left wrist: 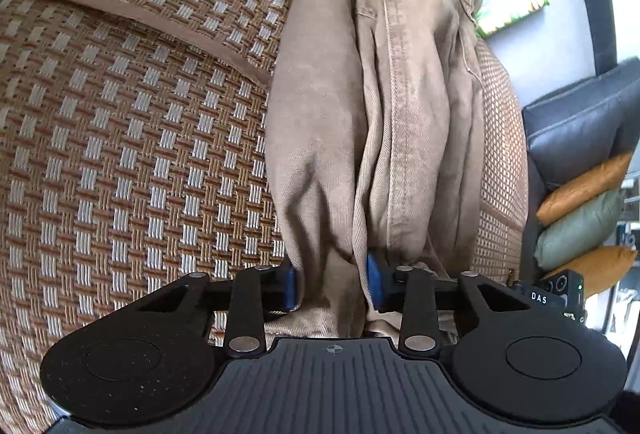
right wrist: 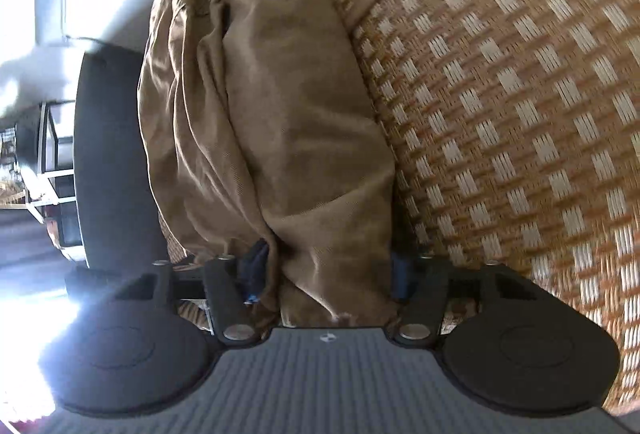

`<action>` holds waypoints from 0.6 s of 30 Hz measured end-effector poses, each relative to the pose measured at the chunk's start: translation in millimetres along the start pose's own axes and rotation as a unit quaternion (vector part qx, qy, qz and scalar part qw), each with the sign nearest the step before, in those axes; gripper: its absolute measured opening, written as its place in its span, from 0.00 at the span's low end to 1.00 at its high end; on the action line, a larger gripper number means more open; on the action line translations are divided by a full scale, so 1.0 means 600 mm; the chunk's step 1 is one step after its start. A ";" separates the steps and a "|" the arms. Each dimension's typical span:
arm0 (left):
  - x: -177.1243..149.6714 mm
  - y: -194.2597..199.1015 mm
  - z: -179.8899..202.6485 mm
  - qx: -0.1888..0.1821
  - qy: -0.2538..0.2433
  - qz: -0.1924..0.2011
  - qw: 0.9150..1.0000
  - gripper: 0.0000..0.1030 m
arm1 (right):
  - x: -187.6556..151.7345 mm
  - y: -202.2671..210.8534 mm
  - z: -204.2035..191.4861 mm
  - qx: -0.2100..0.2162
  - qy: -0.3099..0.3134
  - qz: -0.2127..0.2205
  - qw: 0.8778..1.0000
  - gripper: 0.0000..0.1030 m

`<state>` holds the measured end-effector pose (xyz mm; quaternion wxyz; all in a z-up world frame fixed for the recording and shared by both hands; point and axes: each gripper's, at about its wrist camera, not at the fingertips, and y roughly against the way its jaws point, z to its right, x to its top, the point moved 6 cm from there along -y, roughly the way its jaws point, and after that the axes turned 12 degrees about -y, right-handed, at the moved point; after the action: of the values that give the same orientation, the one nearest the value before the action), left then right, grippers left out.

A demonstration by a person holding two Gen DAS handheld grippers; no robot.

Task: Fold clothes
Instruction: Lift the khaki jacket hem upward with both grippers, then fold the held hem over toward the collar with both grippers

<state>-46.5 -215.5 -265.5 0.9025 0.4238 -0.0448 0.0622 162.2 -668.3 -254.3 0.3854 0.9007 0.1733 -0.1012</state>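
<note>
Tan trousers [left wrist: 384,106] lie lengthwise on a woven mat [left wrist: 132,138] over a sofa seat, near the mat's edge by the dark sofa arm [left wrist: 576,126]. Left tongs [left wrist: 333,284] are clamped on a bunched fold of the trousers' near end, blue pads [left wrist: 373,274] pressing the cloth from both sides. Right tongs [right wrist: 326,274] grip a thicker bunch of the same trousers [right wrist: 280,114], cloth filling the gap between the pads. Stacked orange and green cushions [left wrist: 580,210] sit against the sofa arm.
</note>
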 end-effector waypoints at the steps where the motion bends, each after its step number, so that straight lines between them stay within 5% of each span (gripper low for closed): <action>1: 0.002 0.005 0.000 -0.001 0.008 0.000 1.000 0.21 | 0.000 0.001 -0.003 0.001 -0.011 -0.003 1.000 0.52; 8: 0.023 0.049 0.024 -0.021 0.058 -0.007 0.998 0.18 | -0.001 0.048 -0.041 0.057 -0.148 -0.041 0.987 0.31; 18: 0.128 0.101 0.071 -0.090 0.181 0.017 0.979 0.18 | 0.056 0.108 -0.170 0.113 -0.251 -0.069 0.959 0.30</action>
<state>18.9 -204.2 -182.1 0.9290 0.3218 0.1064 0.1489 223.4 -627.7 -152.7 0.3047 0.8696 0.1201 -0.3695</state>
